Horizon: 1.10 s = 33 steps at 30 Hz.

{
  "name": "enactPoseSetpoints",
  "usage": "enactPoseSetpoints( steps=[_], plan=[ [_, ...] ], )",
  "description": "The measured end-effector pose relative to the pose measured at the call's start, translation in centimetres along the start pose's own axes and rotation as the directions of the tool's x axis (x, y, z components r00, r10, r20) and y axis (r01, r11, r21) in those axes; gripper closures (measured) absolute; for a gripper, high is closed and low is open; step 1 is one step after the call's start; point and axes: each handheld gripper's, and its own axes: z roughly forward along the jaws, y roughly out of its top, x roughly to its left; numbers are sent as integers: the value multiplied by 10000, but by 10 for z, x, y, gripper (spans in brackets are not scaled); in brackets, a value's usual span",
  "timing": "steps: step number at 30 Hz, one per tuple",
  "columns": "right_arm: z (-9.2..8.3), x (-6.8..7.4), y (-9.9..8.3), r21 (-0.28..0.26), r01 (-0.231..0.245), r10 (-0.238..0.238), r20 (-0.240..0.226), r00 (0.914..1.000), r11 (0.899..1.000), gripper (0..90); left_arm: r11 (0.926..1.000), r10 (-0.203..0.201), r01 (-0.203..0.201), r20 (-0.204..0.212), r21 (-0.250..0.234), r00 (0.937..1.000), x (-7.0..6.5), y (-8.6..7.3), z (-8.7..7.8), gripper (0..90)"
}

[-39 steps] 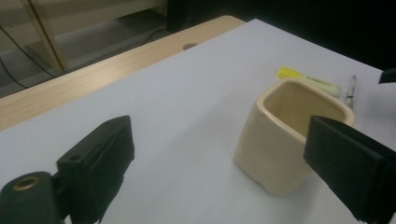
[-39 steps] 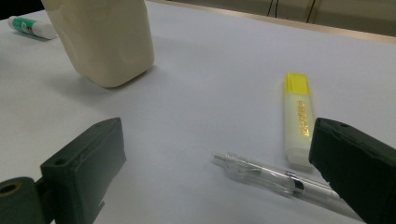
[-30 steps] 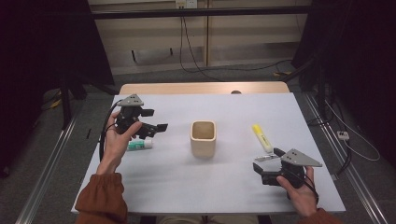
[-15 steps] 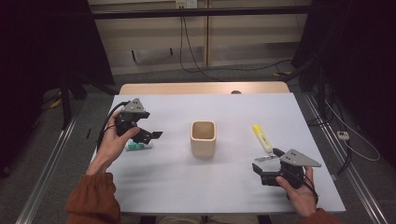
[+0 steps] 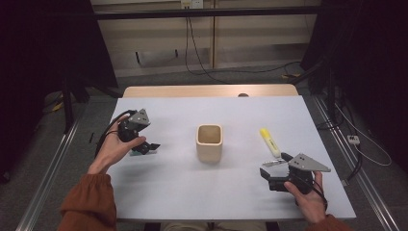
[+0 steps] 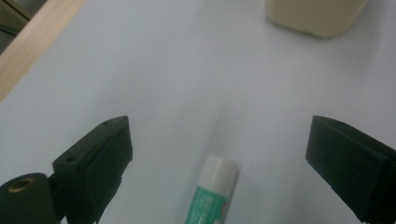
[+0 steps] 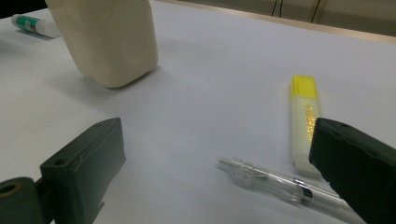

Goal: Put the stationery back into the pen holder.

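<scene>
A green-and-white glue stick (image 6: 212,193) lies on the white table, white cap pointing away. It sits between the wide-apart jaws of my left gripper (image 6: 219,154), which is open and not touching it. From above, this gripper (image 5: 146,145) hovers low over the stick (image 5: 141,150) at the table's left. A cream square cup (image 5: 209,143) stands upright mid-table. My right gripper (image 5: 270,168) rests open near the front right. Just beyond its jaws lie a clear pen (image 7: 280,184) and a yellow highlighter (image 7: 306,119).
The table (image 5: 192,192) has a wooden strip (image 5: 207,91) along its far edge. Cables trail from both grippers. Dark curtains and metal rails flank the table on both sides. In the right gripper view the cup (image 7: 107,37) stands ahead on the left, with the glue stick (image 7: 35,25) behind it.
My left gripper has swung down and toward the front, bringing its open jaws low around the glue stick. The right gripper has stayed where it was.
</scene>
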Motion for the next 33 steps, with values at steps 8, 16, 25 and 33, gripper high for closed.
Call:
enactPoseSetpoints(
  steps=[8,16,25,33],
  plan=[
    [1,0,0,21,44,-44,-23,10000,10000,32,9912,998,-1081,1049,758,9895,2,-8,13,71],
    [1,0,0,18,53,-53,-53,10000,10000,32,9796,1408,-1607,1583,1209,9773,5,-12,21,92],
    [2,0,0,97,13,-12,-66,10000,10000,32,9458,1790,-2248,2009,2345,9631,9,-15,28,116],
    [2,0,0,74,-23,24,-101,9999,10000,32,9341,1974,-2502,2154,2546,9564,12,-18,37,160]
  ],
)
